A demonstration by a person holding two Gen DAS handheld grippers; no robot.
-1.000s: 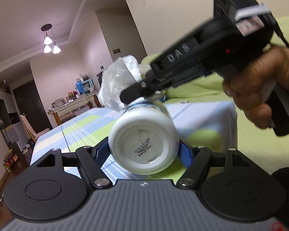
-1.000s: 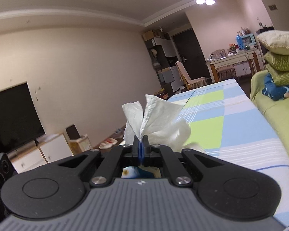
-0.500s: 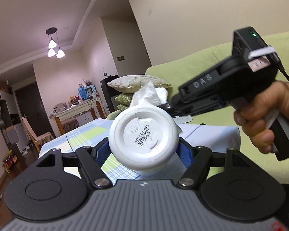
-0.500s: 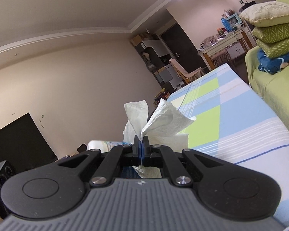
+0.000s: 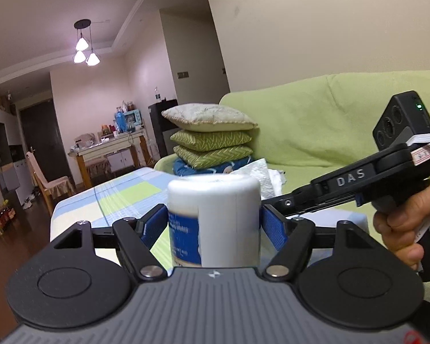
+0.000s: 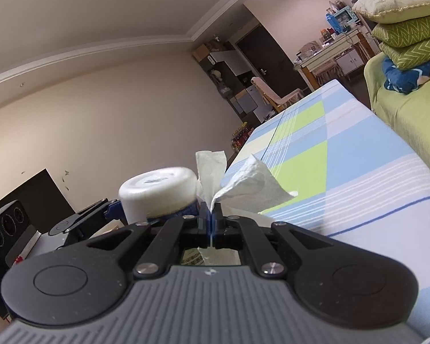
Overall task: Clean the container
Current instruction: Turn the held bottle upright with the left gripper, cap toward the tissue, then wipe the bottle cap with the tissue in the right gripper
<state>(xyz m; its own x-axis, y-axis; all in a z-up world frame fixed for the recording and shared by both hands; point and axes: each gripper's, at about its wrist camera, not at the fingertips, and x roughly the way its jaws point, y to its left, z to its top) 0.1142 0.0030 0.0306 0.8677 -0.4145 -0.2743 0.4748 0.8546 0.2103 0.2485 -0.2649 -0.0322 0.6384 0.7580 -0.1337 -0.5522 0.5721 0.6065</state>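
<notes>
bottle upside down, clamped in left gripper | right gripper pinches tissue beside bottle | above table | sofa behind

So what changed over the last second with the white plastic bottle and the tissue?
The white plastic bottle with a blue label tipped from base-toward-camera to standing base-up in the left gripper. The crumpled white tissue slid from its top to beside it. Unchanged: left gripper clamps the bottle, right gripper pinches the tissue.
</notes>
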